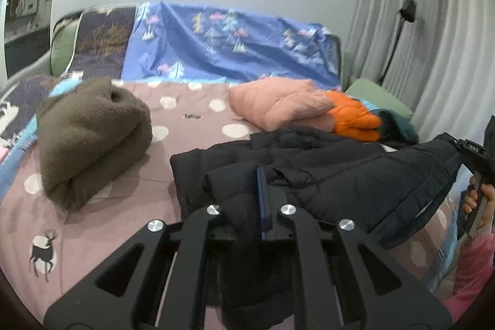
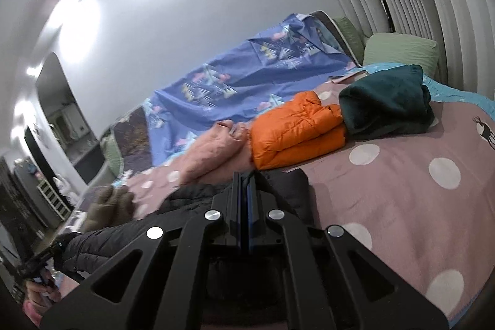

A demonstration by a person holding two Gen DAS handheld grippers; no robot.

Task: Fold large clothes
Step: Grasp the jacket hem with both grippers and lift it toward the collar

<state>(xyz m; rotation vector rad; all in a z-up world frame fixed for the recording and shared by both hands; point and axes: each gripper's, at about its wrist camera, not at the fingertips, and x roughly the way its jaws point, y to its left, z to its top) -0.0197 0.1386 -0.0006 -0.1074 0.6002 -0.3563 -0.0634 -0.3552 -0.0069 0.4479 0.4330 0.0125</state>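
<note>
**Clothes spread over the bed**

On the bed [image 1: 130, 225] the puffer jacket [image 1: 324, 175] lies nearest; a rolled fleece [image 1: 92, 138] to its left; behind it three folded garments [image 1: 278, 104] in a row; draped sheet [image 1: 232, 45] beyond.

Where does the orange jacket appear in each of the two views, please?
Left wrist view: orange jacket right of centre, beside the pink jacket.
Right wrist view: orange jacket just above centre, left of the dark green bundle.
Shared landmark: the blue patterned sheet behind it.
</note>
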